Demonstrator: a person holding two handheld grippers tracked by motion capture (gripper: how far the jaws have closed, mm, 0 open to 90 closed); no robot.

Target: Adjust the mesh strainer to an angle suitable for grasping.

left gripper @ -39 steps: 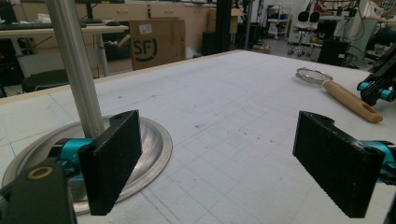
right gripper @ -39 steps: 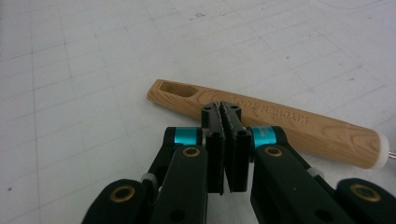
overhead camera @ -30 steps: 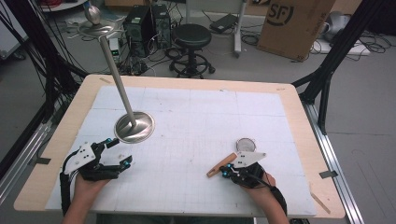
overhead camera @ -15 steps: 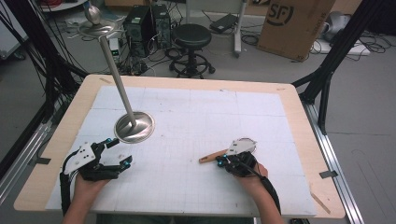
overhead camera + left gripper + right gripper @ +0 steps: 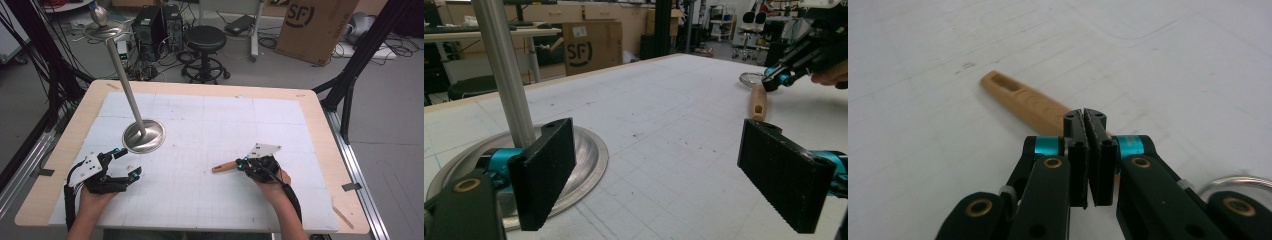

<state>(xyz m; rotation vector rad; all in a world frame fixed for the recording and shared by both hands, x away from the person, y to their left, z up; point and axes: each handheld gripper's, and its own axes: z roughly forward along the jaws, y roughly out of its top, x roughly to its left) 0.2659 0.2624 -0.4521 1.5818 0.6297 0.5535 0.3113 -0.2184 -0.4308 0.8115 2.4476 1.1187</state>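
At the near edge of the table (image 5: 60, 150), the person holds 2 grippers. The left gripper (image 5: 128, 162) rests low over the white mat (image 5: 200, 125) with its jaws spread wide and nothing between them; in the left gripper view its 2 black pads (image 5: 546, 170) frame only bare mat.

The right gripper (image 5: 245, 164) has its jaws pressed together. In the right gripper view they meet at the near end of the tool (image 5: 1023, 100), a wooden handle with a slot at its far tip and a metal ring (image 5: 1243, 180) at the other end, just beside the gripper's body. The jaws appear to pinch the thin neck where handle and ring join, though the contact itself is hidden under them. In the high view the handle (image 5: 225, 166) sticks out toward the table's middle, low over the mat or on it; which one cannot be told.

Farther off, past the left gripper, stands the stand (image 5: 145, 137), a round metal base with a tall pole (image 5: 122, 75).

By this reading, the pick-up is done or nearly so. What is left is to carry the tool to its place, and it is well apart from the stand.
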